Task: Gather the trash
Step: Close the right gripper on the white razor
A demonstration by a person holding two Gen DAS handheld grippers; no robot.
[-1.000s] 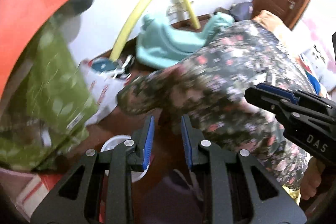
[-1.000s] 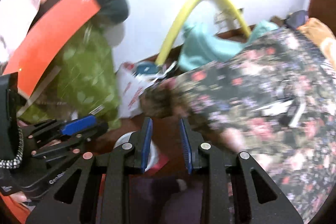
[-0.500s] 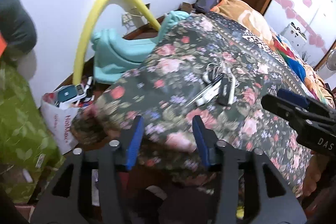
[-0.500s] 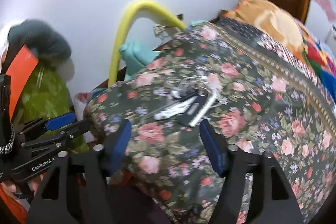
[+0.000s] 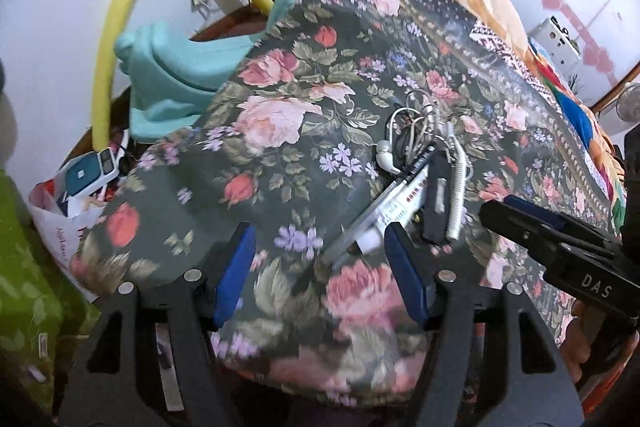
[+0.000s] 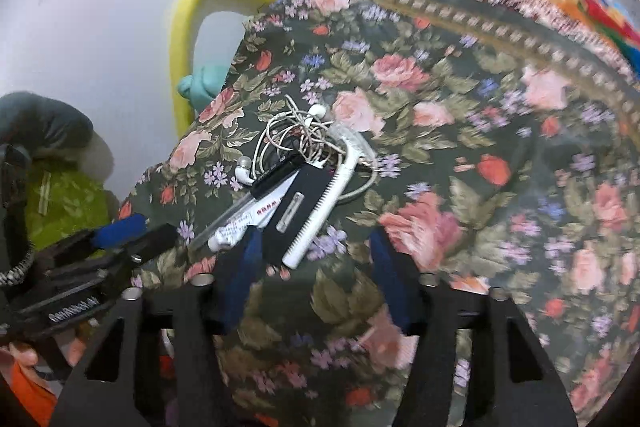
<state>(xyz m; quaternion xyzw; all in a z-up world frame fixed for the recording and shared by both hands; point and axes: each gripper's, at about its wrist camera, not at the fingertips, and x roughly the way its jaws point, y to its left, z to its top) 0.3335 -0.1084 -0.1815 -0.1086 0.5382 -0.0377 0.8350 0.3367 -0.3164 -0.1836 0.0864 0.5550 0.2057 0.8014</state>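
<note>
Clutter sits in one small heap on the floral bedspread [image 5: 304, 115], near the corner of the bed. On top, tangled white earphones [image 6: 296, 131], cord looped over everything, one earbud hanging off the left edge of the heap. Under the tangle, a white comb [image 6: 320, 203] lying diagonally, teeth against a flat black case [image 6: 296, 211] with a silver strip on it. Touching the case on its left, a white tube [image 6: 248, 219] with red lettering, and beside that a black-capped pen [image 6: 276, 175], all fanned out toward the cameras.

Left hand-held gripper [image 5: 320, 267] hovers low over the bedspread, jaws spread wide with nothing between them; the tube's end lies just ahead of its right blue pad. Right hand-held gripper [image 6: 316, 267] is likewise wide apart and empty, and the comb's near end and the case's corner fall just inside its left pad as seen from its own camera. Each gripper shows at the edge of the other's view, side by side above the bed corner.

Beyond the bed edge, a yellow foam tube [image 5: 120, 11] arches against the white wall, a teal plastic seat [image 5: 176, 75] beneath it. Lower left, a white plastic bag [image 5: 60, 223] stuffed with packaging stands on the floor, with green leaf-print fabric [image 5: 20, 279] beside it.
</note>
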